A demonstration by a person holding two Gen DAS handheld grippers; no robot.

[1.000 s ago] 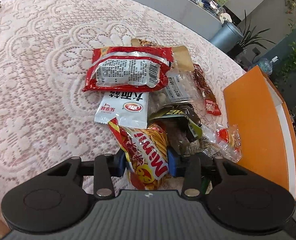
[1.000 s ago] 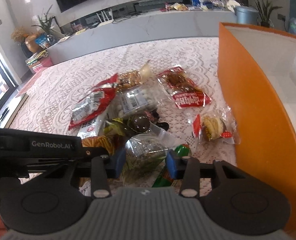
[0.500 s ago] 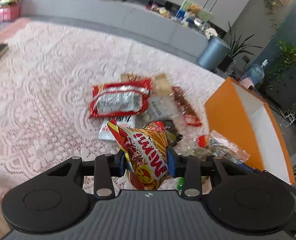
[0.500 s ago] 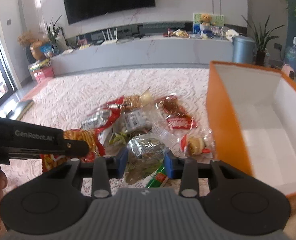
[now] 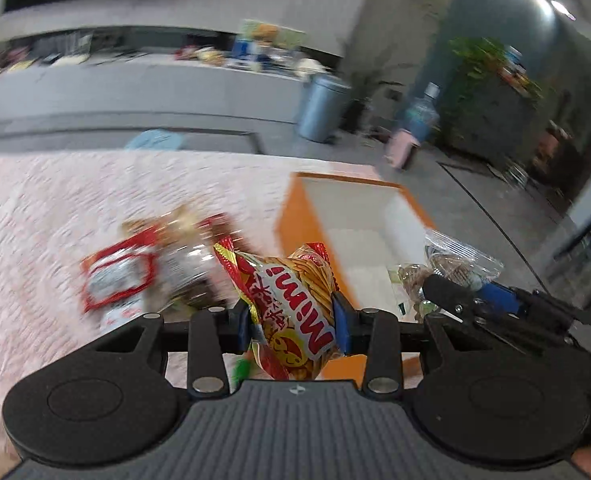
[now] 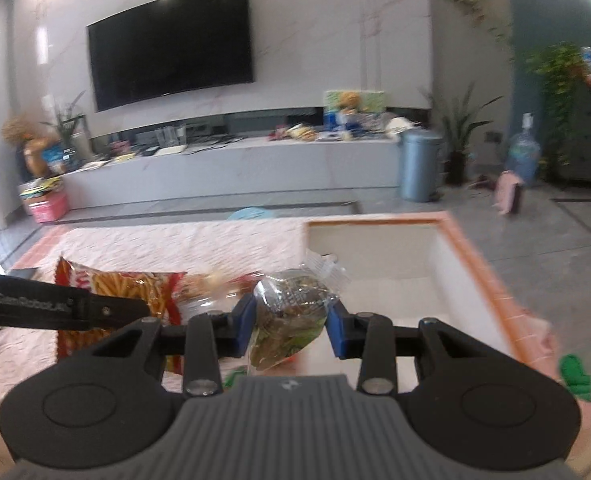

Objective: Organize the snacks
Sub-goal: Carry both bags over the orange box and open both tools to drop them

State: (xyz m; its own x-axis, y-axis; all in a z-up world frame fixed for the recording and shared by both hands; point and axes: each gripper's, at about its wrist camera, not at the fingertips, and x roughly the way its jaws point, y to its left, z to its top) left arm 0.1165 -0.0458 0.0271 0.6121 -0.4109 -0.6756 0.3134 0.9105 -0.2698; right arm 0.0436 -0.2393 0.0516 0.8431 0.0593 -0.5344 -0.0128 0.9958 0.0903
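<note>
My left gripper point(image 5: 293, 324) is shut on a red and yellow Mimi snack bag point(image 5: 295, 308) and holds it up beside the near left edge of the orange box point(image 5: 295, 208). My right gripper point(image 6: 289, 324) is shut on a clear bag of green and brown snacks point(image 6: 287, 312) and holds it over the box's white inside point(image 6: 375, 256). That bag and the right gripper also show in the left wrist view point(image 5: 451, 268). The Mimi bag shows in the right wrist view point(image 6: 131, 292). The other snacks point(image 5: 135, 272) lie in a blurred pile on the pink lace cloth point(image 5: 55, 208).
The orange box point(image 6: 491, 284) stands at the right end of the cloth. A green thing point(image 6: 575, 376) lies by its near right corner. Behind are a grey counter point(image 6: 231, 172), a blue bin point(image 6: 419, 168), a TV and plants.
Both grippers have lifted their bags off the pile and swung right, towards the orange box. The right gripper's bag now hangs over the box's inside. The pile has dropped back to the left.
</note>
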